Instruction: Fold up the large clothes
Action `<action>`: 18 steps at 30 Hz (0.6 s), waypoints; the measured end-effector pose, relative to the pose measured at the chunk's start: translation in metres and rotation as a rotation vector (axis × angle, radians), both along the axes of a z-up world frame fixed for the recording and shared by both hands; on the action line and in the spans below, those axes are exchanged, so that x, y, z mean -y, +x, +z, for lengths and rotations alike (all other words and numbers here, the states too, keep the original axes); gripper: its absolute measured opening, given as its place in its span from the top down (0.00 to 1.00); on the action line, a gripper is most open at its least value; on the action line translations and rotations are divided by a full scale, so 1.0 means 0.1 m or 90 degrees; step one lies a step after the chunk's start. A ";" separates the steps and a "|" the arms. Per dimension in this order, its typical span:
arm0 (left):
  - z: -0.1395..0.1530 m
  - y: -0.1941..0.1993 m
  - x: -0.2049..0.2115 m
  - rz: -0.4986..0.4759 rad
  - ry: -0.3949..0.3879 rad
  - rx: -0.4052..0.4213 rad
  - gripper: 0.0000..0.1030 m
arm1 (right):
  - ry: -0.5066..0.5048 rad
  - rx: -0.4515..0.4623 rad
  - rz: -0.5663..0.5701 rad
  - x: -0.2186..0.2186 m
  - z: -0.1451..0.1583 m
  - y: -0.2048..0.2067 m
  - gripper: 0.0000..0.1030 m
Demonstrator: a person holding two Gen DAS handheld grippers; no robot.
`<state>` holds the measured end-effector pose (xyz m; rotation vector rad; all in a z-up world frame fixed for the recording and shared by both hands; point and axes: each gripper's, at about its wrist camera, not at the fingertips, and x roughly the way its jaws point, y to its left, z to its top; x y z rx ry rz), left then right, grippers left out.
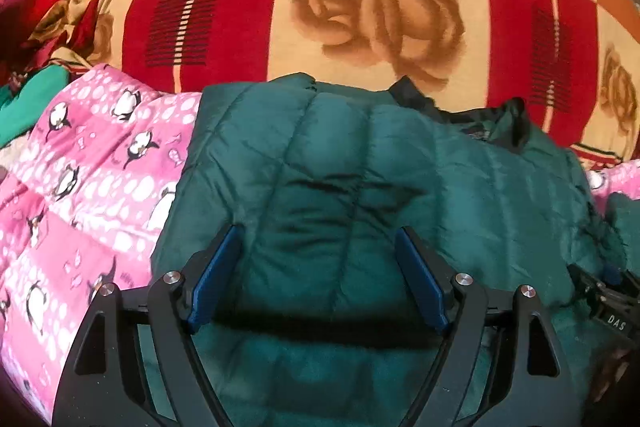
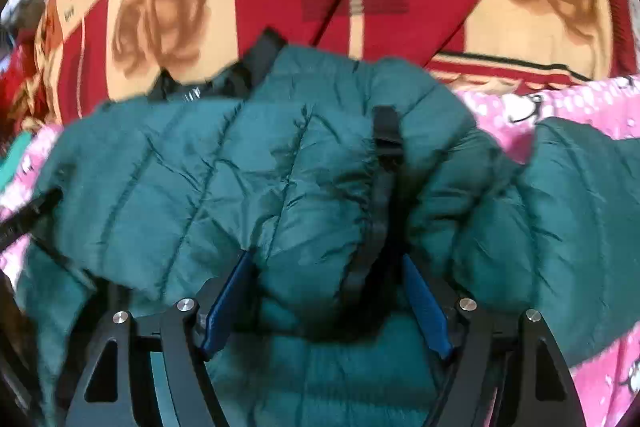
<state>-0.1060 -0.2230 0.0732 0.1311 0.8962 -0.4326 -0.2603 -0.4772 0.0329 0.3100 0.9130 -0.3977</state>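
The right hand-held gripper (image 2: 326,301) sits nearest, jaws spread around a puffed fold of the green jacket (image 2: 280,187) — not pinching. The left hand-held gripper (image 1: 320,279) hovers open over its near panel. Best to grip seams — padding slips. The jacket lies on a pink quilt (image 1: 80,187).

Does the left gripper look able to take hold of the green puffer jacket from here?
Probably yes: the left gripper is open with the green puffer jacket directly between and beyond its fingers, and nothing lies over that panel.
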 end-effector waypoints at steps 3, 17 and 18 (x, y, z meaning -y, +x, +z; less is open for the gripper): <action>0.12 -0.11 -0.04 0.002 -0.012 0.004 0.22 | -0.013 0.030 0.005 -0.06 0.21 -0.21 0.28; 0.72 -0.90 0.10 -0.040 -0.041 0.044 0.22 | -0.054 0.092 -0.002 -0.17 0.44 -0.65 0.28; 0.72 -0.93 0.12 -0.044 -0.043 0.041 0.22 | -0.058 0.091 -0.004 -0.15 0.44 -0.66 0.28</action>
